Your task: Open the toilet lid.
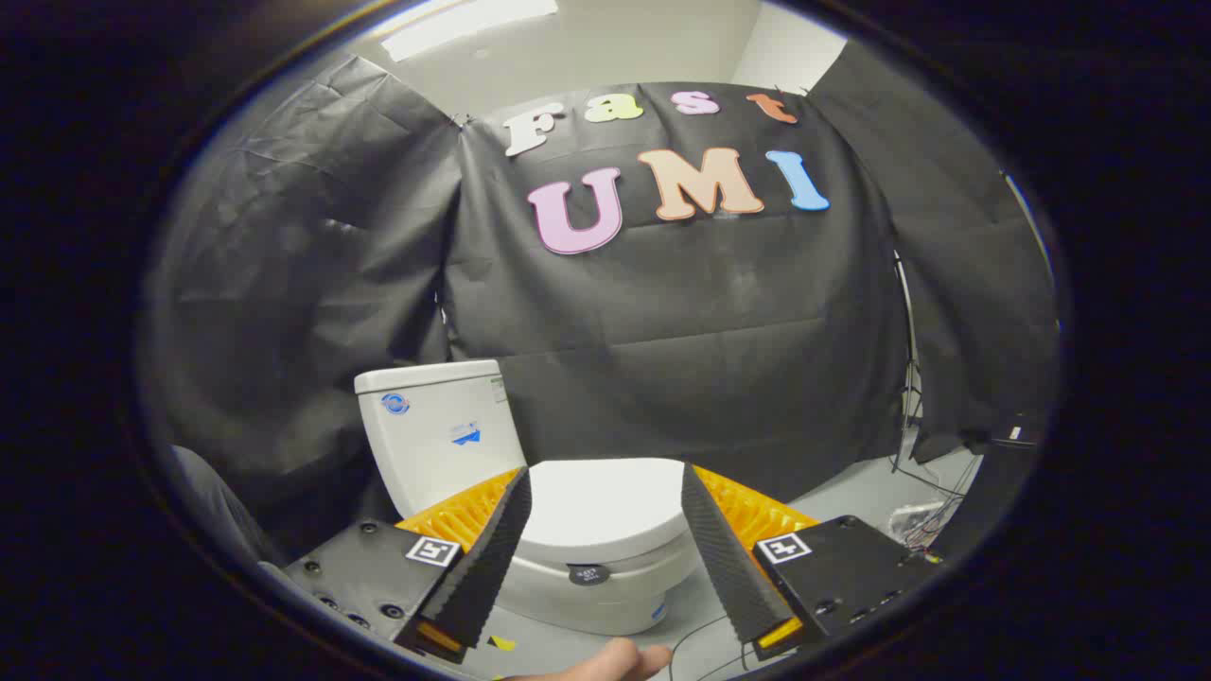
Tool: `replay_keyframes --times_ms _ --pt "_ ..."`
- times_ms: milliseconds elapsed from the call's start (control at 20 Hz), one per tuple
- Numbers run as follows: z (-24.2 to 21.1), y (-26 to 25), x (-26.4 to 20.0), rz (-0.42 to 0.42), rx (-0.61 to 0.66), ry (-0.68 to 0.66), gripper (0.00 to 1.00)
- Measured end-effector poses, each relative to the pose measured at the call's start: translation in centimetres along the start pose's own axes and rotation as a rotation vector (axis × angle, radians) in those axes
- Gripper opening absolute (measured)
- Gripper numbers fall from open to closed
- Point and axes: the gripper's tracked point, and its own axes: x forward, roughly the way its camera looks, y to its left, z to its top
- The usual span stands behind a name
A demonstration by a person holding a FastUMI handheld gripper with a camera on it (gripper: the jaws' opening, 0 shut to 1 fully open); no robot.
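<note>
Nearest of all, a person's hand (605,662) pokes in at the tool's six o'clock, just fingertips over the grey floor (833,497). The tool (605,482) itself is spread wide, its two fingers (492,549) well apart and touching nothing. Between them, a little way ahead, sits the toilet lid (605,506), white and lying flat down on the bowl (587,596), so it is shut. A small dark round tag, or perhaps a sticker, shows on the front of the seat rim; it is too small to tell which.

At the lid's ten o'clock stands the tank (440,430), white, upright, its flat cover in place and a couple of blue marks on its face. It is backed up against the black cloth wall (681,340) that wraps round the booth. At the lid's three o'clock, beyond the right finger, loose cables (922,482) trail across the floor near the foot of the cloth. At the tool's eight o'clock a grey sleeve or trouser leg (213,506) edges in. Overhead, at twelve o'clock, a ceiling light (464,21) glows.
</note>
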Motion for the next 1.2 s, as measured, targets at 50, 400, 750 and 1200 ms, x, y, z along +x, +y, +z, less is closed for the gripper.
replay_keyframes --times_ms 50,400,750,1200 --pt "-0.2 -0.1 -0.1 -0.006 -0.001 0.003 0.98" --pt "-1.1 0.0 -0.2 -0.028 -0.018 0.028 0.98" --pt "-1.6 0.1 -0.4 -0.054 -0.015 0.027 0.98" --pt "-4.4 -0.1 1.3 -0.069 0.061 0.052 0.98"
